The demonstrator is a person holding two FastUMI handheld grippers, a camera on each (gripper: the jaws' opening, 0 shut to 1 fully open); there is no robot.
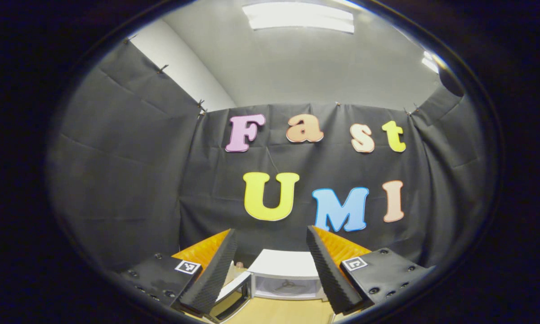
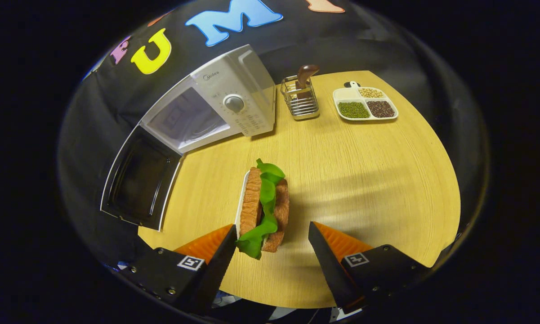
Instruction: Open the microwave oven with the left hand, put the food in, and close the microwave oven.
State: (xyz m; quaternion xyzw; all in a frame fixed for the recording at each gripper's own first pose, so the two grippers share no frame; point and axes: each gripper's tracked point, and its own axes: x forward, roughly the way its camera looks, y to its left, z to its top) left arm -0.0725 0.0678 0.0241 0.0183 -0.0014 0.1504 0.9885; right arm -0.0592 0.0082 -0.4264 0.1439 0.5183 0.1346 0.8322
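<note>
The white microwave stands at the back left of the round wooden table, its door swung wide open to the left. A sandwich with green lettuce lies in front of it, and a white plate edge shows along its left side. My right gripper is open, one finger on each side of the sandwich's near end and the left finger close to the plate. My left gripper is open, held up facing the booth wall. Low between its fingers are the microwave, its open cavity and door.
A wire holder with a brown-handled utensil stands right of the microwave. Beside it, a white divided tray holds green, dark and pale beans. Bare tabletop stretches to the right of the sandwich, up to the table's edge.
</note>
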